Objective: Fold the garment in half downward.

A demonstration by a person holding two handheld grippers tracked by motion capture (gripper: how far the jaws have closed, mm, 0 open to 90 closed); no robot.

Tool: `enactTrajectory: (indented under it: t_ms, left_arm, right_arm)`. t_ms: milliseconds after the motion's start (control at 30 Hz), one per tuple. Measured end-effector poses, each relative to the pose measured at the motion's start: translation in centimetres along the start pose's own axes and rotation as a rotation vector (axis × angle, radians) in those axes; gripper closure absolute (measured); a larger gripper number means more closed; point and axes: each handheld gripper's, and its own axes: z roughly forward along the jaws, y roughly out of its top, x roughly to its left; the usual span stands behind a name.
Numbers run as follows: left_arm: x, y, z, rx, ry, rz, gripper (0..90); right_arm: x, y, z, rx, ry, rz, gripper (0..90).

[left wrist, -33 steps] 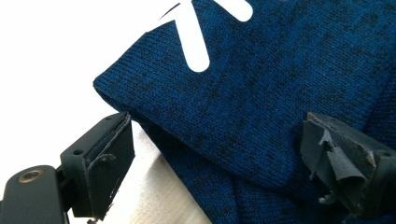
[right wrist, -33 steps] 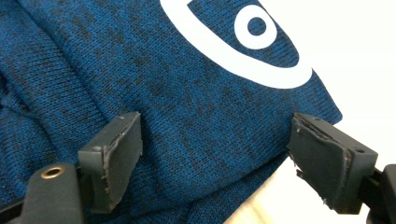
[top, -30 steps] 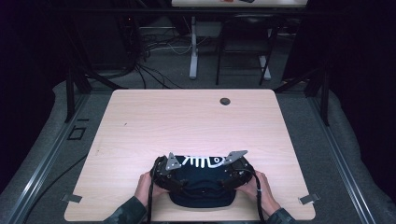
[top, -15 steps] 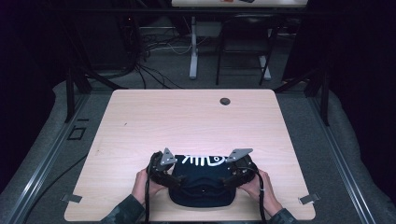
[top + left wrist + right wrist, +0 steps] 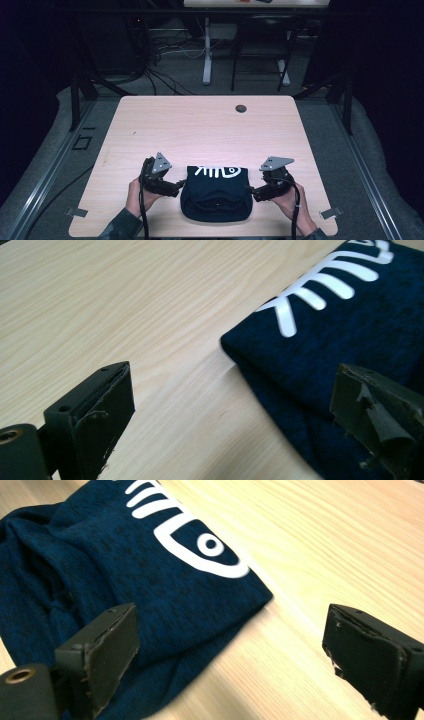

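Jaws of the left gripper (image 5: 176,188) and right gripper (image 5: 253,192) gape apart, flanking the folded navy shirt (image 5: 216,196) at the bench's (image 5: 200,125) six o'clock edge. Its long axis runs six to twelve; a white fishbone print (image 5: 218,171) without readable lettering crosses the twelve o'clock end.

The folded garment (image 5: 216,192) lies on the table (image 5: 200,125) near its front edge, between the two tongs. The left gripper (image 5: 176,188) sits just beside the garment's left edge, jaws spread; in the left gripper view one jaw stands over bare tabletop and the other over the cloth, with the garment's corner (image 5: 227,342) ahead between them. The right gripper (image 5: 253,192) sits just beside the garment's right edge, jaws likewise apart, one over the cloth, one over bare wood. A small round disc (image 5: 241,108) lies well beyond both tongs, near the table's far edge, to the right of centre.
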Motion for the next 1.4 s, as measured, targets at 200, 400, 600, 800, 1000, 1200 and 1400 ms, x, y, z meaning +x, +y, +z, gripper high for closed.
enactTrajectory:
  t_ms: [200, 400, 600, 800, 1000, 1200, 1400]
  left_arm:
    - [1.2, -0.9, -0.7, 0.002, 0.031, -0.031, 3.8]
    - [2.3, -2.0, -0.9, 0.012, 0.056, -0.072, 3.7]
    - [3.3, -3.3, -0.8, 0.034, 0.077, -0.103, 3.3]
    - [4.2, -5.3, -0.3, 0.07, 0.097, -0.145, 3.1]
    - [5.1, -6.6, 0.2, 0.106, 0.117, -0.166, 2.4]
    - [5.7, -7.3, 0.8, 0.137, 0.108, -0.188, 0.8]
    - [6.5, -8.1, 1.0, 0.132, 0.098, -0.224, 0.1]
  right_arm:
    - [-1.0, -1.2, -1.1, -0.003, -0.033, 0.038, 8.0]
    - [-2.3, -2.7, -2.1, -0.002, -0.073, 0.084, 8.2]
    - [-3.3, -4.2, -2.6, 0.01, -0.11, 0.127, 8.7]
    - [-4.9, -6.4, -2.8, 0.024, -0.137, 0.197, 9.1]
    - [-6.1, -8.3, -2.5, 0.058, -0.154, 0.244, 9.4]
    - [-6.7, -9.5, -1.9, 0.087, -0.174, 0.272, 9.4]
    - [-7.1, -10.7, -1.2, 0.112, -0.198, 0.284, 8.8]
